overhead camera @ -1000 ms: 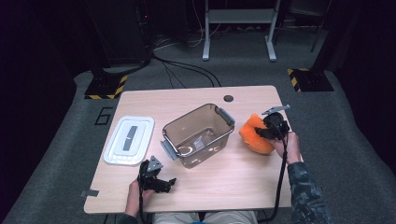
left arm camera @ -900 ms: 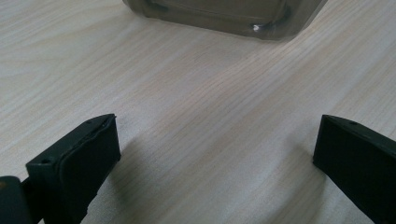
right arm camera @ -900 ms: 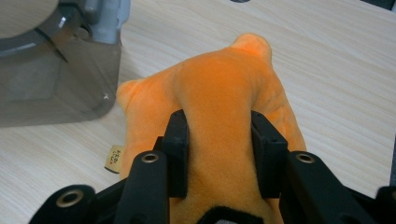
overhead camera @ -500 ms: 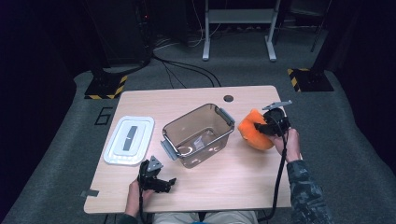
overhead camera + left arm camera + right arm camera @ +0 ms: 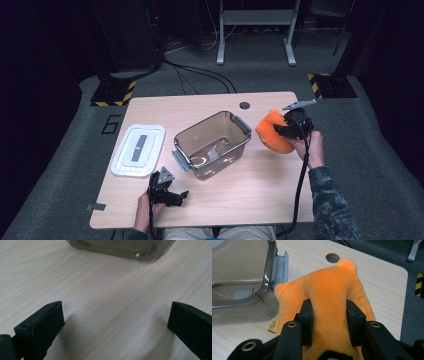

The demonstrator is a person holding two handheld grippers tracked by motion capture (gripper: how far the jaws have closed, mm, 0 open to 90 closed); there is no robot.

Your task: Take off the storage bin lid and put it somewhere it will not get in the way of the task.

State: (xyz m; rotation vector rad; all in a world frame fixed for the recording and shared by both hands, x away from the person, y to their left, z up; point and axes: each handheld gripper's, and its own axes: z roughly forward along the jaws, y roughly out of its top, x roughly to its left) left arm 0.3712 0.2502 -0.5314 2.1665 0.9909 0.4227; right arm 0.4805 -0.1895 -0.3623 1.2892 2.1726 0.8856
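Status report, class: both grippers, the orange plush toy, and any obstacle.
Right gripper shut on orange plush toy, beside clear bin. Left gripper open, idle. Nothing in the way.

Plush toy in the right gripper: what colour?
Plain bright orange plush toy; the right gripper view shows it best.

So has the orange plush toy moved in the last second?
Yes. The orange plush toy, pinched in the right tongs, has lifted off the table and edged toward the clear bin.
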